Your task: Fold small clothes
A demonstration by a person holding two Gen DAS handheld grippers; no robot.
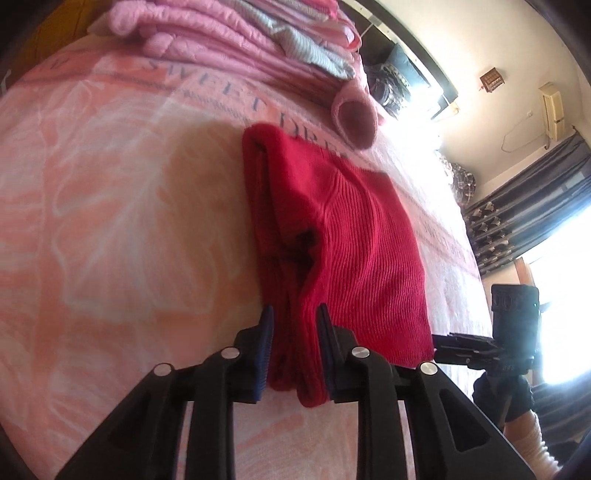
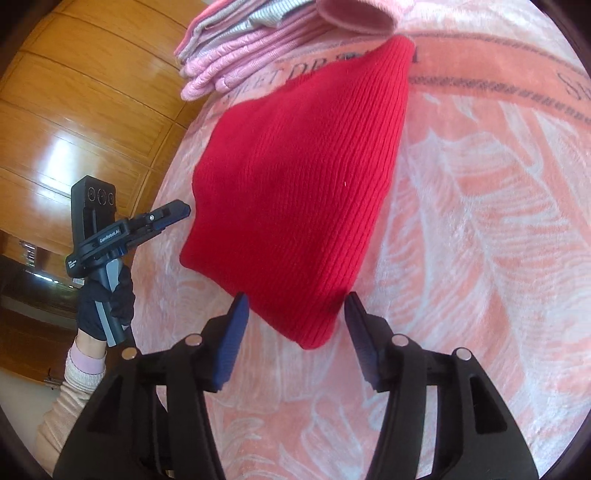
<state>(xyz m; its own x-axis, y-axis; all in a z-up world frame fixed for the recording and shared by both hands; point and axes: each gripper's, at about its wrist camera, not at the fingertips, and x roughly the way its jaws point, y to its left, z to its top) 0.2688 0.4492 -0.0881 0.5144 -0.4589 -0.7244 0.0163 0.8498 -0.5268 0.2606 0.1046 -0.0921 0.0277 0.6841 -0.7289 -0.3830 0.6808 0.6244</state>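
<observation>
Left wrist view, left hand-held gripper pinching red knit garment, pink blanket

A red knit garment is laid folded on the pink bedspread, its near edge pinched by the left gripper jaws; pink stack seen at 12 o'clock.

A red ribbed-knit sweater lies folded flat on the pink leaf-patterned blanket; its layered edges bunch along one side. A stack of folded pink and grey clothes sits just beyond it.
</observation>
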